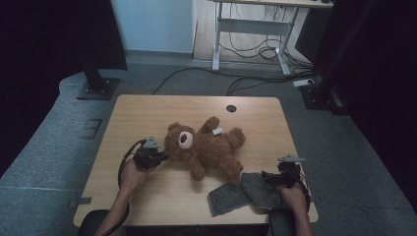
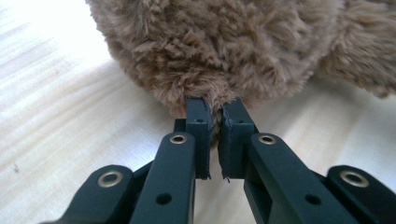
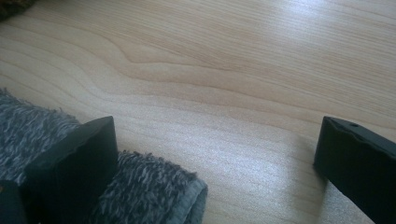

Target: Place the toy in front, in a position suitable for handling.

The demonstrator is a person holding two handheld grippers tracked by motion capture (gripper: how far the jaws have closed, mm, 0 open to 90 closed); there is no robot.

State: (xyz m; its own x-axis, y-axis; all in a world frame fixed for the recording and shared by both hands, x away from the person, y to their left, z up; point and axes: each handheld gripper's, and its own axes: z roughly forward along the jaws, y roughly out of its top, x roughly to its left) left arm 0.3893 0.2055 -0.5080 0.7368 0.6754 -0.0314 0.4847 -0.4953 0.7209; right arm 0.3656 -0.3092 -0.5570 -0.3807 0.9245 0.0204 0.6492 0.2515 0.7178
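A brown teddy bear (image 1: 206, 147) lies on its back in the middle of the wooden table (image 1: 147, 113), head toward the left. My left gripper (image 1: 161, 158) is at the bear's head. In the left gripper view the jaws (image 2: 215, 109) are pinched together on a tuft of the bear's fur (image 2: 224, 42). A grey fuzzy cloth (image 1: 241, 191) lies flat near the front right edge, by the bear's leg. My right gripper (image 1: 268, 176) rests at the cloth's right end. Its jaws (image 3: 218, 122) stand wide open, with one jaw over the cloth's hem (image 3: 140, 186) and bare wood between them.
A round cable hole (image 1: 231, 108) sits near the table's far edge. On the floor beyond are a black stand base (image 1: 97, 88), loose cables (image 1: 246, 81) and a second desk's legs (image 1: 251, 29). The table's left half and far side are bare wood.
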